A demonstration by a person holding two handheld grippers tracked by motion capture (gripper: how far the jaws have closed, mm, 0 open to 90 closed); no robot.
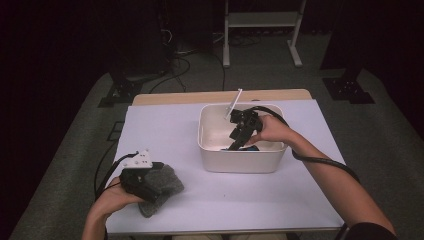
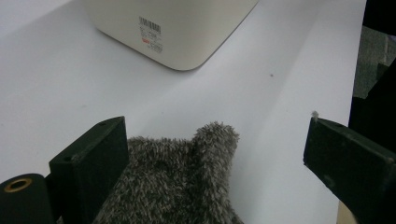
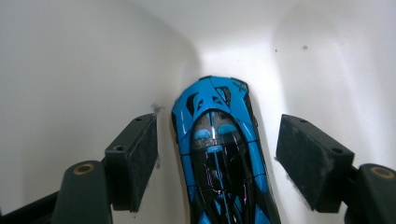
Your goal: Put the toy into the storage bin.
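A blue toy car (image 3: 218, 154) lies on the floor of the white tub (image 1: 241, 162), close to a wall; the right gripper view shows it whole, while the high view gives a blue sliver (image 1: 251, 148) past the rim. The right gripper (image 3: 215, 147) straddles it with jaws wide, a gap on each side (neither pad touching). From above, that hand (image 1: 271, 130) reaches down into the tub. The left gripper (image 2: 215, 149) rests low at the table's (image 1: 175, 130) near corner, jaws spread wide over a fuzzy grey glove (image 2: 182, 182), not pinching it.
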